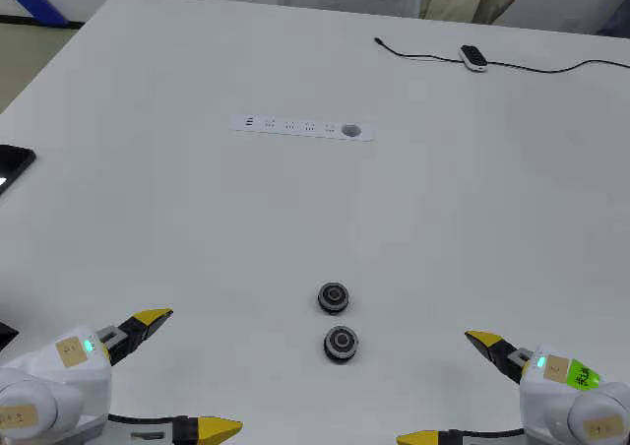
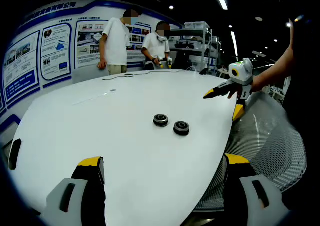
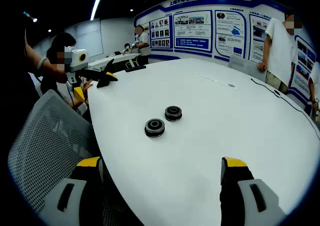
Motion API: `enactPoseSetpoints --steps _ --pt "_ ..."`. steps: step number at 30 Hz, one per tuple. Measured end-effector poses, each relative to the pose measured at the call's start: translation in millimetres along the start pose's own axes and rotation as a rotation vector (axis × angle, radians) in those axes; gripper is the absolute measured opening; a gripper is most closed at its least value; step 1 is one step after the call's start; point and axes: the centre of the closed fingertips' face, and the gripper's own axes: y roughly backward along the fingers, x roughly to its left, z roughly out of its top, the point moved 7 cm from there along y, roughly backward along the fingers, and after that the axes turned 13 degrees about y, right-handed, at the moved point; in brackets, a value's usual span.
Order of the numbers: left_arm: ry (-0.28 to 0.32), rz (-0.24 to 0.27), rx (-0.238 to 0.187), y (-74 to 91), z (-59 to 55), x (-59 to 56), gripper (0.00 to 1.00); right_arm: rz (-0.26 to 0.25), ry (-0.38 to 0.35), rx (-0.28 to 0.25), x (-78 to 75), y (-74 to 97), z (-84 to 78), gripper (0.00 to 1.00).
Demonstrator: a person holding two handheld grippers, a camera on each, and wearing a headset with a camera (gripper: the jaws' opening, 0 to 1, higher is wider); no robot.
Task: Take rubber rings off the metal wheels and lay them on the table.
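Wheels: two, both on the white tabletop (image 1: pixel 148 189), close to the middle of its near edge and between the two grippers. The farther wheel (image 1: pixel 334 296) (image 2: pixel 160 119) (image 3: pixel 173 113) and the nearer wheel (image 1: pixel 341 343) (image 2: pixel 181 128) (image 3: pixel 154 127) sit just beside each other with a small gap, not touching. The pair lines up roughly from the near edge toward the far edge. Each lies flat on one face, with its axle upright and its hub hole facing up. They are round discs, so they have no long axis along the tabletop. Each shows a pale metal hub inside a black outer ring (image 3: pixel 154 134). Rings: two, both seated on their wheels.

Grippers: two.
- The left gripper (image 1: pixel 187 373) (image 2: pixel 162 161) (image 3: pixel 95 85) is over the near edge, left of the wheels. Its yellow-tipped jaws are spread wide with nothing between them.
- The right gripper (image 1: pixel 450 388) (image 2: pixel 222 104) (image 3: pixel 160 162) is over the near edge, right of the wheels. Its jaws are likewise spread wide and hold nothing.
- Both are well apart from the wheels.

Other items:
- One white power strip (image 1: pixel 303 127) lies past the middle of the tabletop, with its long axis running left to right.
- One black cable (image 1: pixel 551 68) carries a small controller (image 1: pixel 474 58) near the far right corner.
- One dark flat object (image 1: pixel 12 164) is at the left edge.
- One mesh chair (image 3: pixel 45 136) stands at the near edge.
- Two people (image 2: pixel 116 41) stand at the far edge in the left gripper view.
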Motion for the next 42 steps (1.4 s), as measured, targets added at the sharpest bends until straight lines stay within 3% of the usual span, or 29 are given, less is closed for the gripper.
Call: enactPoseSetpoints --steps 37,42 --pt "0.014 0.004 0.028 -4.3 -2.1 1.3 1.00 0.010 -0.041 0.001 3.4 -4.4 -0.1 0.99" --pt "0.008 0.001 0.033 -6.3 -1.2 2.2 0.95 0.022 -0.048 -0.006 6.9 -8.2 3.0 0.98"
